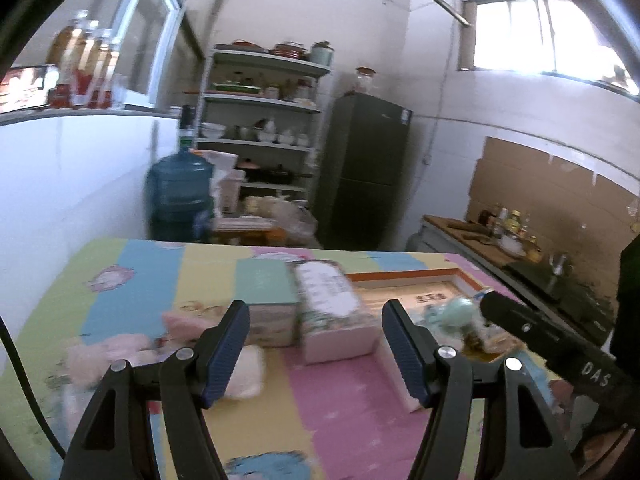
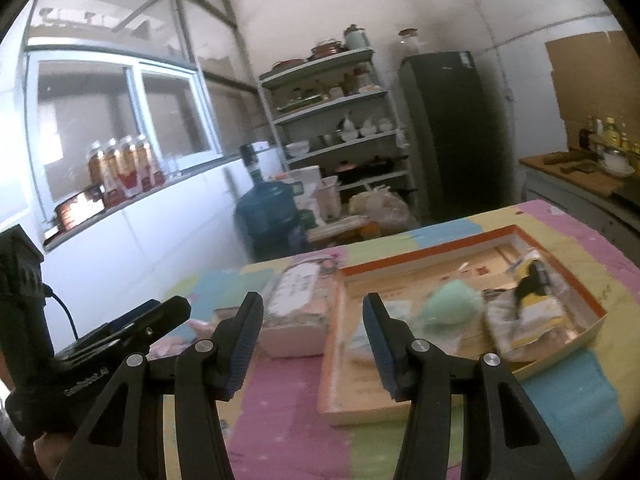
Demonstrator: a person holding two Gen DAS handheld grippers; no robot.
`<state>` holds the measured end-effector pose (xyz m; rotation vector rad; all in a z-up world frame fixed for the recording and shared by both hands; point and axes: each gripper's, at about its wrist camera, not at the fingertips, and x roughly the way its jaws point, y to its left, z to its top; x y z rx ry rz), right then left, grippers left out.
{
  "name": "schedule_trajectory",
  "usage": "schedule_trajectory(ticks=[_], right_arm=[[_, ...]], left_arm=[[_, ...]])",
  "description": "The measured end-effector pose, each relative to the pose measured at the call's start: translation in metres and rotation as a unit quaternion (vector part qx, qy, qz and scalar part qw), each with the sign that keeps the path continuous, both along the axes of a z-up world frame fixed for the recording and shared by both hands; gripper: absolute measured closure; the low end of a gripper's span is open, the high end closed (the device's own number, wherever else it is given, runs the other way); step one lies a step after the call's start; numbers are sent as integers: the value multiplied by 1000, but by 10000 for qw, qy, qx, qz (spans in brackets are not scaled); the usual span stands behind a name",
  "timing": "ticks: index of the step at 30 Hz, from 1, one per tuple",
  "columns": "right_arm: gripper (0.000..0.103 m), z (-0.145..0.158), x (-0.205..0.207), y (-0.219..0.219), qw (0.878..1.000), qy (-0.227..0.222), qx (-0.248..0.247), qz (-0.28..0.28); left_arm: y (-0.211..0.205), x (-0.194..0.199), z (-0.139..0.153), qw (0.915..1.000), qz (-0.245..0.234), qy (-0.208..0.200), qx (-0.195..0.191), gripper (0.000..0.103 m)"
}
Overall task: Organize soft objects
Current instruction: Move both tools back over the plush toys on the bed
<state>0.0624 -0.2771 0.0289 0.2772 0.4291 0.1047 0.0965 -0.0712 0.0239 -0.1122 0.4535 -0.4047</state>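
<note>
My left gripper [image 1: 316, 340] is open and empty above the colourful table mat [image 1: 340, 412]. Pink soft toys [image 1: 120, 352] lie to its left, partly behind the left finger. Two tissue packs [image 1: 332, 312] lie just ahead. My right gripper [image 2: 312, 332] is open and empty over the near edge of the orange-rimmed box [image 2: 568, 276]. In the box lie a green plush ball [image 2: 452, 304], a pale cloth [image 2: 360, 344] and a patterned soft pouch [image 2: 520, 320]. The green ball also shows in the left wrist view [image 1: 456, 312].
A blue water jug [image 1: 180, 196], a metal shelf with dishes [image 1: 260, 120] and a dark fridge [image 1: 364, 172] stand beyond the table. A counter with bottles [image 1: 508, 228] runs along the right wall. The left gripper's body [image 2: 120, 332] shows at the right view's left.
</note>
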Motion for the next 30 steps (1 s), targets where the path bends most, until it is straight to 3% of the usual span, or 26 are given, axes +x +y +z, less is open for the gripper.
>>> schedule_trajectory(ticks=[8,12,30], right_arm=[[49,-1,5,58,9992,61,-73,385],[32,-2,6,85,9983,115,-190,530],[32,-15,18,148,9946,359,-315,920]], left_arm=[[67,-11,-10,9982,607,28,2,35],[92,-19,-13,9964,853,10,-24,35],[162,-26,-51,9902,1319,408,-229,35]])
